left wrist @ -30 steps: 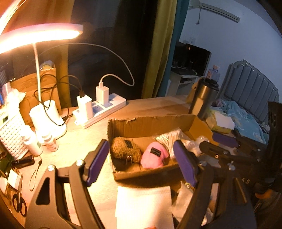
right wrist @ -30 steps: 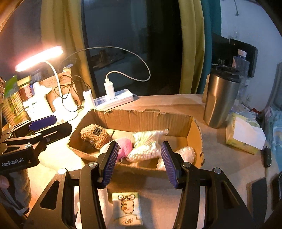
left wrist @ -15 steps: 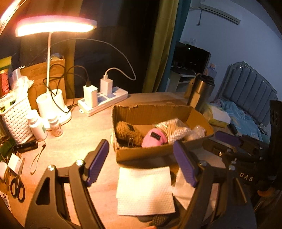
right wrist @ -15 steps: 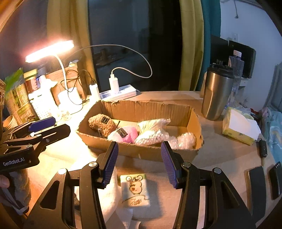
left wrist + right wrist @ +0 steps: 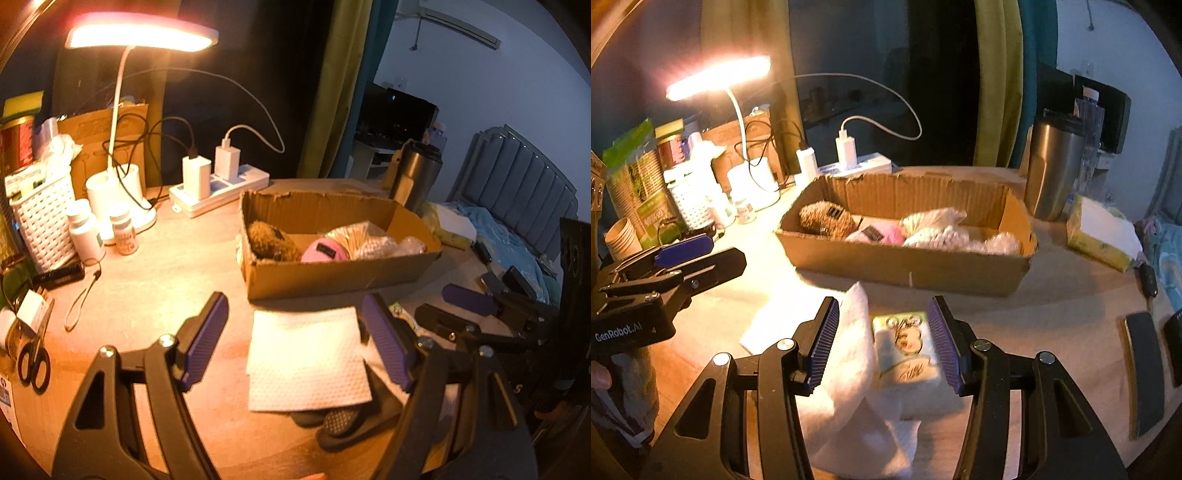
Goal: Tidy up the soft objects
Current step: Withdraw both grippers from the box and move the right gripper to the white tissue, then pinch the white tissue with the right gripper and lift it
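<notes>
Two grippers up, both with jaws spread wide and nothing between the pads. Left gripper point(image 5: 291, 341) hovering over one white paper towel point(image 5: 306, 360) lying flat on the table point(image 5: 162, 280), with a dark sock point(image 5: 343, 424) poking out from under the towel's near edge. Right gripper point(image 5: 882, 341) hanging over one small tissue pack point(image 5: 907, 343) with a cartoon print, sitting on a rumpled white cloth point(image 5: 846, 373); pack between the two pads but not pinched, touching or not hard to say.

One open cardboard box point(image 5: 332, 275) just behind the towel, holding four soft things in a row: one brown fuzzy plush point(image 5: 269, 242) at the left end, one pink plush point(image 5: 325, 251) next to it, one bag of white pellets point(image 5: 934, 227), then one wad of bubble wrap point(image 5: 1001, 242) at the right end.

Rest of the table, counted:
- one lit desk lamp point(image 5: 140, 35) on a white base
- one white power strip point(image 5: 221, 188) with two chargers plugged in
- two small pill bottles point(image 5: 123, 234) by the lamp base
- one white woven basket point(image 5: 44, 218)
- one pair of black scissors point(image 5: 33, 363) at the near left edge
- one steel tumbler point(image 5: 1054, 166) right of the box
- one yellow tissue box point(image 5: 1102, 232) beyond that
- one stack of paper cups point(image 5: 622, 236) far left
</notes>
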Demonstrator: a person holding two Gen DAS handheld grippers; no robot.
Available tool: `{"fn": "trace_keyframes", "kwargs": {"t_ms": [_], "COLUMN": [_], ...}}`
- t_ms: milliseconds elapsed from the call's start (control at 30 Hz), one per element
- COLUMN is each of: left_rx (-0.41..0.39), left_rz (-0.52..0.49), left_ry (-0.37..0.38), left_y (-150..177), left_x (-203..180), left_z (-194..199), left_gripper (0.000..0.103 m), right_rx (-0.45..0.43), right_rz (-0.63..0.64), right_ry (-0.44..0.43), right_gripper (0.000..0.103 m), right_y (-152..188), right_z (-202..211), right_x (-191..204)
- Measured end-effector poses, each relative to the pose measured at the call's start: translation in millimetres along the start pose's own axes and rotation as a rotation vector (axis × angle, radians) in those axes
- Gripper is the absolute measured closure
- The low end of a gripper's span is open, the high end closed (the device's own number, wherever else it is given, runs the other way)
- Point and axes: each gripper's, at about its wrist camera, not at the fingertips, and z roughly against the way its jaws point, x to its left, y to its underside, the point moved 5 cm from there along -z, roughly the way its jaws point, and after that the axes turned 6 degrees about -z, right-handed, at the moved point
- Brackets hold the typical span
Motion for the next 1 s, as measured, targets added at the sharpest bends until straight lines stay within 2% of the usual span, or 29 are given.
{"fn": "trace_keyframes", "kwargs": {"t_ms": [567, 900, 933, 967, 1000], "left_rx": [0.040, 0.061, 0.062, 0.062, 0.063], "left_rz": [0.011, 0.013, 0.011, 0.010, 0.008], "left_ry": [0.016, 0.018, 0.017, 0.017, 0.017], "left_y": [42.3, 53.7, 53.7, 53.5, 53.3], "left_x": [-1.4, -1.2, -1.8, -2.0, -2.6], "left_z": [9.9, 9.4, 9.4, 9.0, 8.6], "left_gripper": [0.026, 0.026, 0.026, 0.026, 0.026], "right_rx": [0.082, 0.128, 0.128, 0.129, 0.130], "right_rz": [-0.015, -0.041, -0.041, -0.038, -0.033], "right_ry": [0.002, 0.013, 0.012, 0.007, 0.004], "right_gripper": [0.050, 0.050, 0.051, 0.060, 0.074], "right_y": [51.4, 74.0, 74.6, 74.9, 75.4], "right_z": [-3.5, -6.7, -6.3, -5.8, -5.4], "right_x": [8.3, 2.1, 2.0, 1.9, 1.5]}}
